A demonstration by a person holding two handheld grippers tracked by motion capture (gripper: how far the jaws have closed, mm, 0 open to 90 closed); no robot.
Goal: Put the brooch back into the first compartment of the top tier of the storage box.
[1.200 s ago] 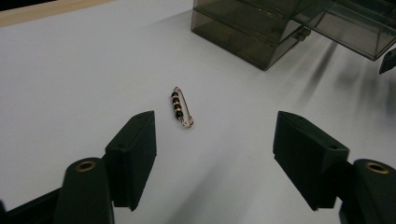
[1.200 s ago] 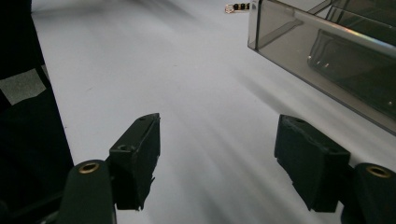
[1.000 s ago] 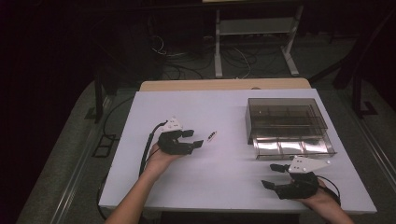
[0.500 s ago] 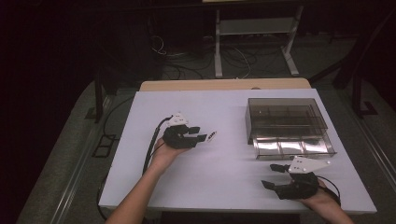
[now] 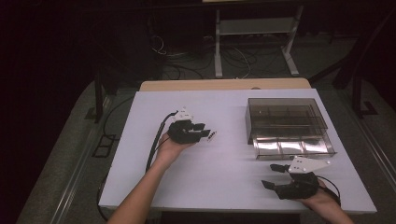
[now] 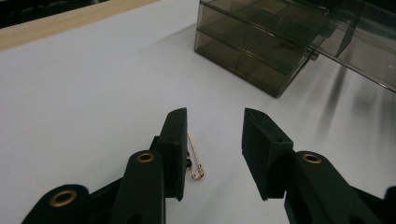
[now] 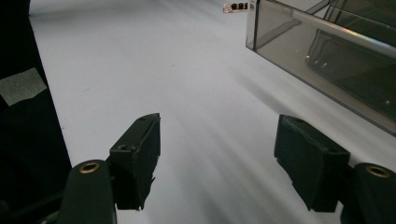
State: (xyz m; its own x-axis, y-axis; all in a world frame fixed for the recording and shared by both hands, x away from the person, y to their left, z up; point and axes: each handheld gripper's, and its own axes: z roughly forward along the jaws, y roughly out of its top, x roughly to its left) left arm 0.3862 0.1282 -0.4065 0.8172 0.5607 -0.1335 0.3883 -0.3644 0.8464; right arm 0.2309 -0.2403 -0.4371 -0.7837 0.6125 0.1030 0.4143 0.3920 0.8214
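Two tools: left tool (image 5: 205,133) near the worktop's (image 5: 219,184) middle, right tool (image 5: 273,176) by the near right edge.
Thing in hand: a thin gold chain (image 6: 195,158) with a small dark bit, lying flat on the worktop, touching the inner face of one pad.
Left tool state: jaws have just been narrowing around the chain; the far pad (image 6: 261,140) stands apart from it, so nothing is gripped yet.
Why so low: a flat chain likely needs the pads down at the surface.
Right tool state: released, nothing between the jaws, parked in front of the organizer.
Likely goal: the smoky clear drawer organizer (image 5: 287,123) at the right side, its lowest drawer (image 5: 294,147) pulled out toward the near edge, probably to take the chain.
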